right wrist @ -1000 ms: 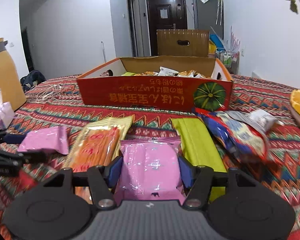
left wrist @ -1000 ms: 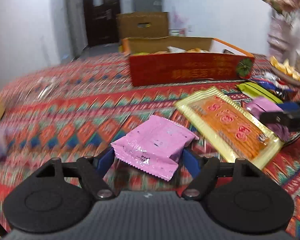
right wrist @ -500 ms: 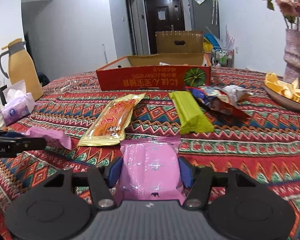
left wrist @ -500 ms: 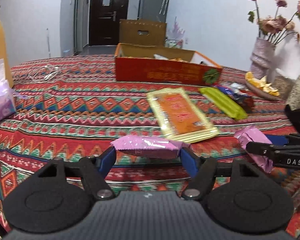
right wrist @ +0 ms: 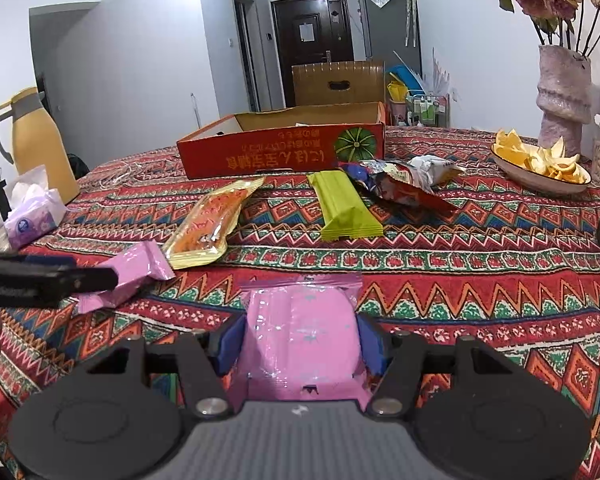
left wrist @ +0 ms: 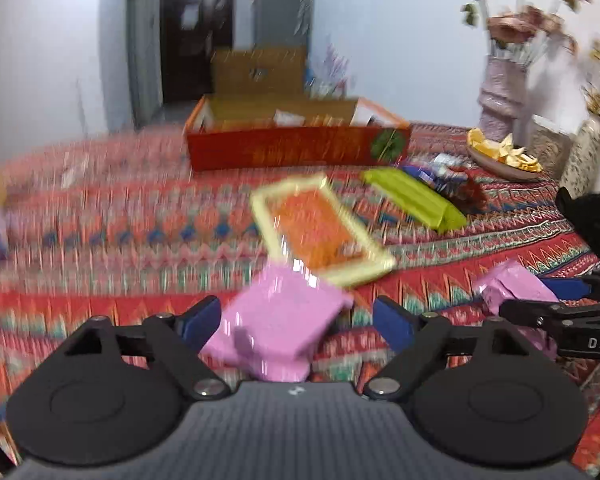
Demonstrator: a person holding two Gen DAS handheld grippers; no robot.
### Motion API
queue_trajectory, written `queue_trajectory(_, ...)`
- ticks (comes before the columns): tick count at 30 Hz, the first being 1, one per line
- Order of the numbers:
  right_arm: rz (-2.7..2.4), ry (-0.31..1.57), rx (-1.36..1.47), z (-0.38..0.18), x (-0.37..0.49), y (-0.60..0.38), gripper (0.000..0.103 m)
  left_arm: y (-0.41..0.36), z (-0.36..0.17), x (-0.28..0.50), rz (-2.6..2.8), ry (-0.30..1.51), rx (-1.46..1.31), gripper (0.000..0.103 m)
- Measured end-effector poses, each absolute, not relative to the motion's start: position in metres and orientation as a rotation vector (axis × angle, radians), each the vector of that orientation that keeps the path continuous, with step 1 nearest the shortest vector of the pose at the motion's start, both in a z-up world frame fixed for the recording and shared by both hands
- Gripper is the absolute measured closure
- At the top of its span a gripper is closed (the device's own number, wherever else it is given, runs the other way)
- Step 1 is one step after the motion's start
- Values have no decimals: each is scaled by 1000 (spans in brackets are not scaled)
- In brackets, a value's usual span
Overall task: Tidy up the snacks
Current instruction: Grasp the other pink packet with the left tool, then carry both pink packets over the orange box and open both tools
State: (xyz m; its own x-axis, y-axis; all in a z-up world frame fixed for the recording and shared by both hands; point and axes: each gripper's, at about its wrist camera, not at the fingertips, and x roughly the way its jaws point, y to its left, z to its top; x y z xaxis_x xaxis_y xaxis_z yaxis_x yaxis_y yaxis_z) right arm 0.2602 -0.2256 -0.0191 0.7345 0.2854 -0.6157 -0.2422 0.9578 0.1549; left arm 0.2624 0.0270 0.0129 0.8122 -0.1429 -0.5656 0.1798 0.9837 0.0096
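In the blurred left wrist view a pink snack packet (left wrist: 278, 322) lies tilted between the fingers of my left gripper (left wrist: 296, 318), whose jaws stand wider than the packet; it touches the left finger only. My right gripper (right wrist: 300, 338) is shut on a second pink packet (right wrist: 302, 332), held just above the tablecloth. It also shows from the left wrist view (left wrist: 512, 284). The red cardboard box (right wrist: 280, 154) with snacks inside stands at the back of the table.
On the patterned cloth lie an orange-and-yellow packet (right wrist: 208, 226), a green packet (right wrist: 344, 210) and a blue-red bag (right wrist: 400, 184). A bowl of peels (right wrist: 540, 164) and a vase (right wrist: 564, 96) stand right; a yellow jug (right wrist: 36, 144) and tissues (right wrist: 32, 216) left.
My left gripper's jaws have opened and its pink packet has tipped loose between them. Both grippers have drawn back from the box toward the table's near edge.
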Motion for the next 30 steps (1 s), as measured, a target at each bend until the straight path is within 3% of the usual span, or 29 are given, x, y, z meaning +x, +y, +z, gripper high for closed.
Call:
queue_trajectory(2,293,684,71,-18,259,-228,44,22,14,269,-241,576,133,5)
queue_trajectory(7,284,690,67,-19,265,-230,44,23,-13,310,-216,723,224,9)
queue_trajectory(11,277,702,71,-22,269,-230,44,40,-15,310,-258,758,96,40)
queue_trajectory(22,299,705,50,-22,282,-220,44,56,15,287,-251,681,-35,40)
queue_trajectory(30,360,606,-5,14,320,-213,44,57,54,351,-235,618,-108,40)
